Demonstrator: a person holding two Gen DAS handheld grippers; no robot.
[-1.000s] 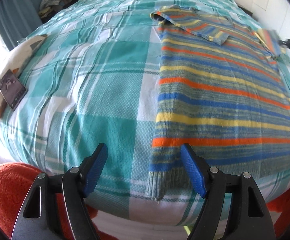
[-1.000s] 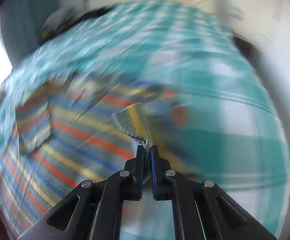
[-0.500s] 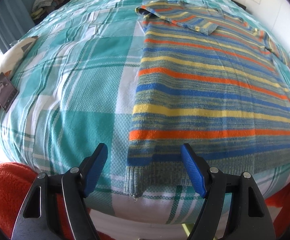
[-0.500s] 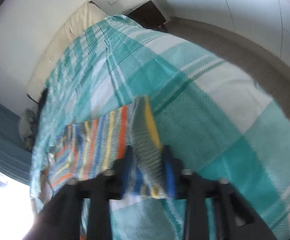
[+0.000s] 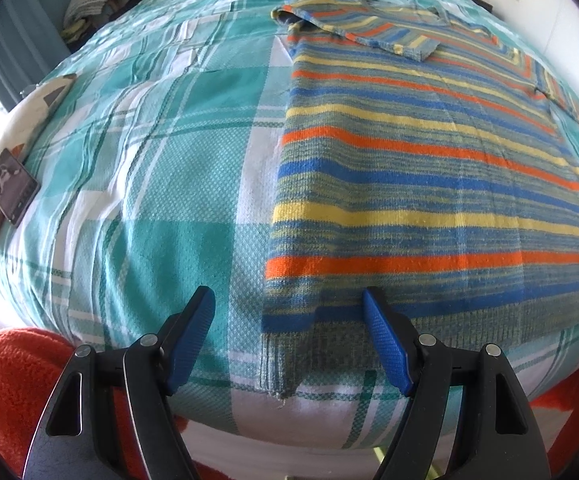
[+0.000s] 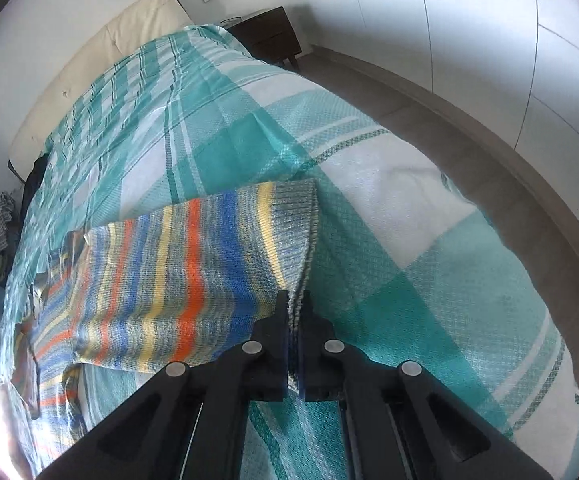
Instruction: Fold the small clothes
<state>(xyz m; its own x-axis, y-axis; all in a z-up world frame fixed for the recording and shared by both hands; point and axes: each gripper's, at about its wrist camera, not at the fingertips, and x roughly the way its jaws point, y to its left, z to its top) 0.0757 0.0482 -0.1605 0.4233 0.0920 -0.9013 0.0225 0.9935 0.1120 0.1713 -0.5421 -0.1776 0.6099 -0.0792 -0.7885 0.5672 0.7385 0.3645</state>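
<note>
The right gripper point(image 6: 296, 300) pinches the striped sweater's point(image 5: 429, 184) ribbed hem corner, hiding its pads. The left gripper point(image 5: 289, 320) hovers spread over the other hem corner. The sweater's far side runs out of view.

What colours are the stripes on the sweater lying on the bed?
The sweater has orange, yellow and blue stripes over a grey-blue knit, clearest in the left wrist view.

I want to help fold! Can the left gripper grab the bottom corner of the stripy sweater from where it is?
Probably yes. The left gripper is open, the stripy sweater has its bottom corner lying flat between the fingers, and nothing covers it.
</note>
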